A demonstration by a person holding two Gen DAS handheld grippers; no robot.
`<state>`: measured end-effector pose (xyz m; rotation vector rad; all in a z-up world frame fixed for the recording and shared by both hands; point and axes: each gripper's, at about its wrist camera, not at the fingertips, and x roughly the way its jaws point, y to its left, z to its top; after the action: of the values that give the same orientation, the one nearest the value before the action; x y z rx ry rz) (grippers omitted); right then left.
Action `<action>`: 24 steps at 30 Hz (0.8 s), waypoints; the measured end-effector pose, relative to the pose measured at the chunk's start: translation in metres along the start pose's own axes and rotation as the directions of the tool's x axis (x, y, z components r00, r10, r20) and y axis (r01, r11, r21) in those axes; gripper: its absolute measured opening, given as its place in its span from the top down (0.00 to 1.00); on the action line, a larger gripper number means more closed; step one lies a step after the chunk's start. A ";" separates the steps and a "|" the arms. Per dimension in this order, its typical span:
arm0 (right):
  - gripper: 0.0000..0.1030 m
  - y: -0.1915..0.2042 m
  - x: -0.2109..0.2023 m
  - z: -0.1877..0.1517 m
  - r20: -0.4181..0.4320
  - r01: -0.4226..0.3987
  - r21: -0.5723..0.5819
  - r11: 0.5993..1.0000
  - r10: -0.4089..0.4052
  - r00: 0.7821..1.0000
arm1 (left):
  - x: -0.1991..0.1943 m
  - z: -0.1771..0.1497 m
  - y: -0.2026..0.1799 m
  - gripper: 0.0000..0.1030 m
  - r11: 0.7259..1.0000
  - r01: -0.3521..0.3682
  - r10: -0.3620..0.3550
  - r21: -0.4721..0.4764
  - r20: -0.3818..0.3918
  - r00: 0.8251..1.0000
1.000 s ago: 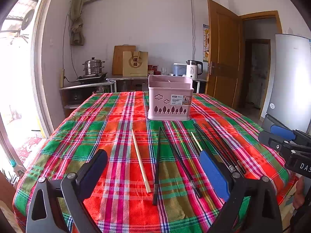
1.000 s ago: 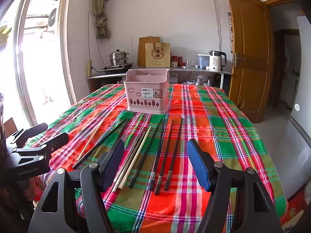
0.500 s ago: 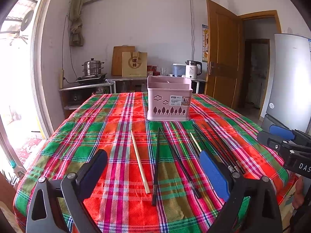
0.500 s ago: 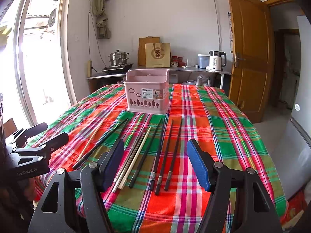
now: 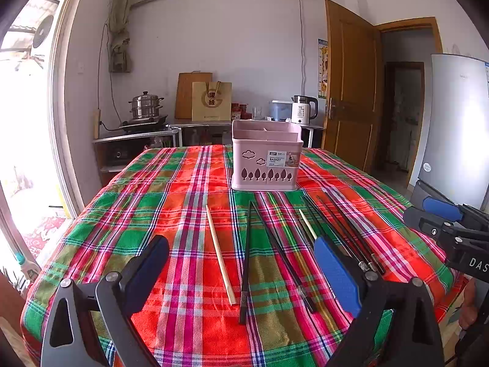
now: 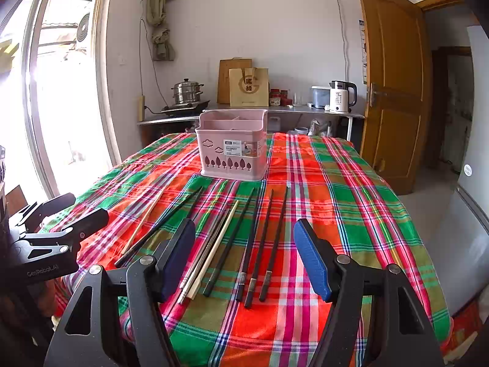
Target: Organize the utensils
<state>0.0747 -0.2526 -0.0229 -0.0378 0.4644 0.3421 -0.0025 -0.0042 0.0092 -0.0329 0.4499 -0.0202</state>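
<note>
A pink utensil basket [image 5: 265,165] [image 6: 233,153] stands upright mid-table on the plaid cloth. In front of it lie several chopsticks: a pale wooden one [image 5: 220,253] [image 6: 142,221], black ones [image 5: 245,260] [image 6: 258,244], another pale one [image 6: 215,250] and a metal-tipped one. My left gripper [image 5: 241,266] hovers open above the near edge, over the wooden and black sticks, holding nothing. My right gripper [image 6: 244,257] is open too, low over the cluster of black chopsticks, empty. Each gripper shows at the edge of the other's view [image 5: 446,229] [image 6: 52,238].
The table [image 6: 351,214] is covered by a red-green plaid cloth. Behind it a steel counter [image 6: 275,111] carries a steamer pot, paper bag and kettle. A wooden door [image 6: 394,91] stands open at right, a fridge [image 5: 458,128] beside it, a bright window at left.
The left gripper has drifted slightly, so the basket and sticks sit a touch lower-left in its view. The right gripper view is unchanged.
</note>
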 end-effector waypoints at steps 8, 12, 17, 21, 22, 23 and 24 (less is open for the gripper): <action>0.35 -0.001 0.003 0.001 -0.005 -0.003 0.001 1.000 0.003 1.000 | 0.005 0.000 0.002 0.06 1.000 -0.002 0.002 0.003 -0.012 1.000; 0.35 -0.003 0.008 0.000 -0.012 -0.004 0.001 1.000 0.004 1.000 | 0.012 0.001 0.002 0.06 1.000 -0.003 0.004 0.013 -0.023 1.000; 0.35 -0.006 0.020 0.002 -0.030 -0.004 0.000 1.000 0.004 1.000 | 0.027 0.004 0.002 0.06 0.999 0.000 0.002 0.032 -0.051 0.999; 0.35 -0.009 0.034 0.007 -0.050 -0.007 -0.002 1.000 0.007 0.999 | 0.047 0.007 0.006 0.06 0.999 0.015 -0.012 0.033 -0.099 0.995; 0.35 -0.010 0.038 0.009 -0.056 -0.011 -0.004 1.000 0.011 0.998 | 0.053 0.008 0.007 0.07 0.999 0.022 -0.018 0.032 -0.109 0.994; 0.35 -0.011 0.042 0.010 -0.063 -0.013 -0.006 1.000 0.013 0.998 | 0.058 0.009 0.008 0.08 0.999 0.030 -0.026 0.031 -0.117 0.993; 0.35 -0.012 0.047 0.012 -0.070 -0.014 -0.007 1.000 0.014 0.997 | 0.064 0.011 0.009 0.09 0.999 0.031 -0.027 0.031 -0.126 0.992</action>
<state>0.1232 -0.2478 -0.0337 -0.0540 0.5332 0.3573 0.0601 0.0038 -0.0090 -0.0053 0.5751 -0.0585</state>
